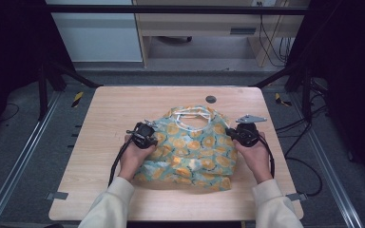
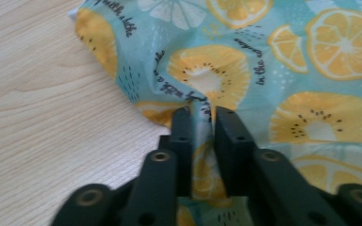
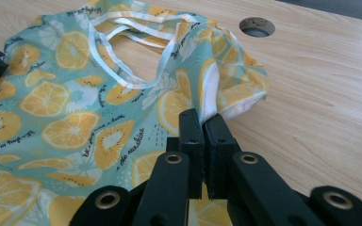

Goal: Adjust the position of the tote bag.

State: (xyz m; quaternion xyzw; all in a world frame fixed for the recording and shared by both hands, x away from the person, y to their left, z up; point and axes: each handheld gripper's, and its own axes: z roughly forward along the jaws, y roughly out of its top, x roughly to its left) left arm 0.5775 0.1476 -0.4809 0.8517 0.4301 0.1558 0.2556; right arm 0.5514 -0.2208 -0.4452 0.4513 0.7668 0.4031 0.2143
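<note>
Both tools are clamped on thin pinches of the fruit-print shirt (image 1: pixel 190 149) lying mid-table (image 1: pixel 123 109) — left tool (image 2: pixel 202 117) at its 9 o'clock edge, right tool (image 3: pixel 201 120) at 3 — so lift unevenly & a fold may slip out.

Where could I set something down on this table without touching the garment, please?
Bare wood lies on the table between its left edge and the garment, and along the far edge beside the round hole. The middle is crowded: left gripper and right gripper pinch the fabric.
</note>
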